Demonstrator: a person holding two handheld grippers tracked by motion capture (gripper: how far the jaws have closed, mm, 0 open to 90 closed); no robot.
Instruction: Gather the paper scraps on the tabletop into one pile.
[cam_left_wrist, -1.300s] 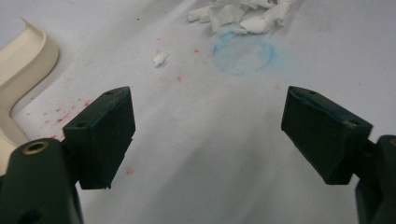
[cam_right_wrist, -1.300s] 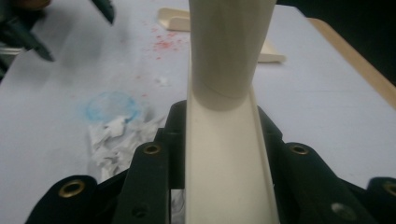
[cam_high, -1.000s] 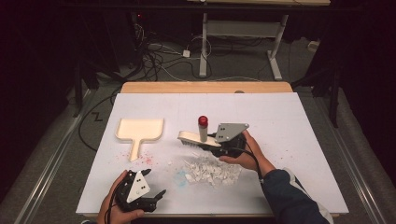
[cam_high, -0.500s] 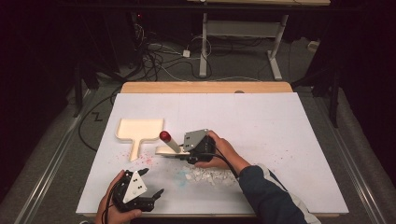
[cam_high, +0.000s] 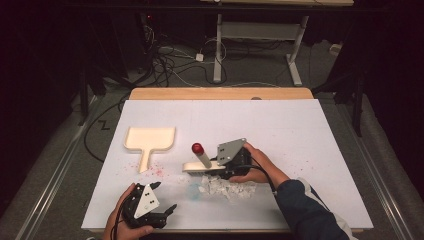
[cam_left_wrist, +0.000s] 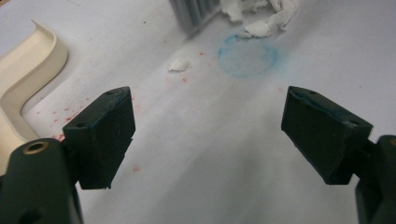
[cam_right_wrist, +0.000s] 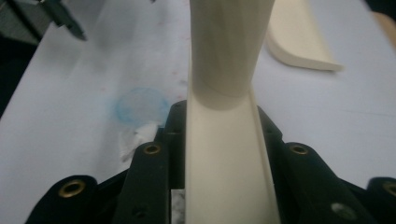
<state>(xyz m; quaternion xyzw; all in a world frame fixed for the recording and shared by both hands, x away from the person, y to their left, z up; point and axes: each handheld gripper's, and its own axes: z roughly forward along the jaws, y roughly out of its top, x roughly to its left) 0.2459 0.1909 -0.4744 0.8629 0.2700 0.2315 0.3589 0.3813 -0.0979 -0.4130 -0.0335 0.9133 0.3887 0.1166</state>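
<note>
From above, your right gripper (cam_high: 220, 167) clamped the cream brush (cam_high: 200, 162) at the paper scraps (cam_high: 227, 187), the dustpan (cam_high: 150, 140) well apart to the left; short strokes toward it would have served best. Along the left gripper (cam_left_wrist: 205, 126), its jaws stood released over bare table (cam_left_wrist: 210, 163). Down the right gripper's jaws, the brush sat tightly pinched, so you needed only keep its bristles flat.

Brush (cam_high: 200, 161) back right, over scraps (cam_high: 227, 187)
</note>
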